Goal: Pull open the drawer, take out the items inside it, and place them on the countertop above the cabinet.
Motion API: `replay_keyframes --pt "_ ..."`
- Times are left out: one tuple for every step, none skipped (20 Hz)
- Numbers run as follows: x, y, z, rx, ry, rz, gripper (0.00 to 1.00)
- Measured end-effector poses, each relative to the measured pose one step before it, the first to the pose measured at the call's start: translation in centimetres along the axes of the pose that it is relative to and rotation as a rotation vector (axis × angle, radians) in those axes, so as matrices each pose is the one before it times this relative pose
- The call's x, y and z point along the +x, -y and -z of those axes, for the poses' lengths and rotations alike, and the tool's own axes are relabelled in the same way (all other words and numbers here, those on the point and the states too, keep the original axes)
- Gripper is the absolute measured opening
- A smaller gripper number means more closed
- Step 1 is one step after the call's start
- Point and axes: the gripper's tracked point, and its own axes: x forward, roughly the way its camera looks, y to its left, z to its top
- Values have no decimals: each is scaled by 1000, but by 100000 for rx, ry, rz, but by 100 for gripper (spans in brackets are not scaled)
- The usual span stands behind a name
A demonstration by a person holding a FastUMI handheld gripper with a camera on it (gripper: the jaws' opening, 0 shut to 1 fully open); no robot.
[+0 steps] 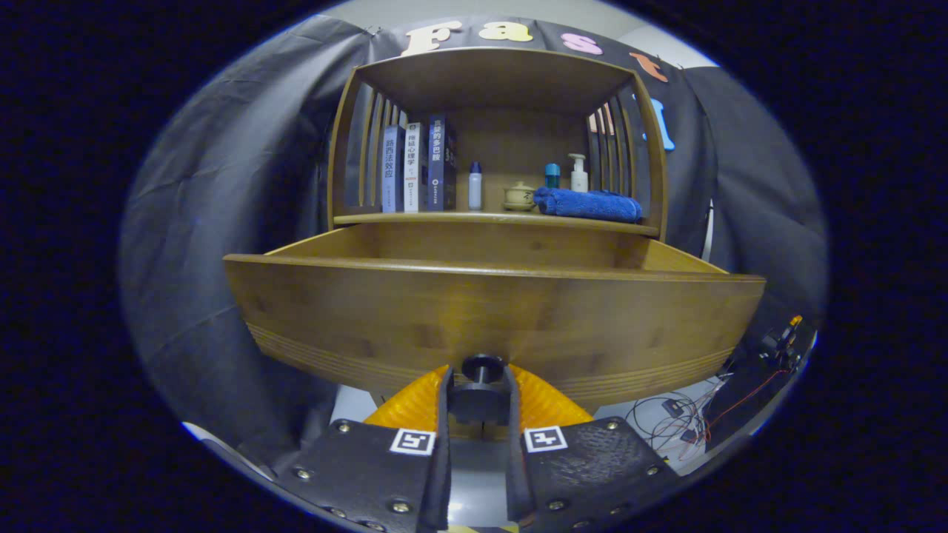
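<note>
- Dark cloth walls the booth behind a wooden cabinet (pixel 496 133), whose shelf sits well beyond my fingers.
- My gripper (pixel 479 400) is nearly closed, both fingers pinching the drawer's knob (pixel 482 368).
- The drawer (pixel 489 318) stands pulled out, its front just ahead of me; I cannot see inside it.
- Judging by its solid wood, it is stiff and fairly heavy; the knob is the sure hold.
- Books (pixel 416 166) on the shelf carry spine writing too small to read reliably.
- A blue towel (pixel 589 204) looks soft.
</note>
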Motion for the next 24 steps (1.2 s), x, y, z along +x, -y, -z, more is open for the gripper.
replay_keyframes --pt "-148 -74 53 260 -555 -478 30" --pt "-188 2 65 277 299 -42 29" --pt "-361 23 79 -121 9 -385 30" --pt "-362 60 115 672 143 -130 29" --pt "-358 139 206 652 -342 -350 30" --pt "-500 111 148 -156 389 -412 29" --pt "-432 450 -10 -1585 173 353 29" --pt "-114 232 6 -1163 583 2 29" --pt "64 40 96 -817 -699 -479 30" --pt "361 -182 -24 174 271 -1236 29" --pt "11 -139 73 498 -539 -1010 29" --pt "-385 363 179 594 -15 188 30" --pt "-367 296 184 -665 -22 393 29" --pt "-316 17 -27 -859 1169 352 29" --pt "-184 -61 109 -1315 317 197 30" --pt "145 -49 -65 -700 918 4 30" --pt "-48 77 54 1106 -256 222 30" --pt "106 23 61 1760 35 319 30" --pt "-13 -16 -102 2100 434 728 30" --pt "87 26 -11 729 330 1125 30" --pt "-129 124 -64 354 486 1184 30" --pt "-160 70 -65 919 852 1065 30" --pt "-23 -60 104 455 -600 288 30" --pt "69 29 111 -97 -760 378 30"
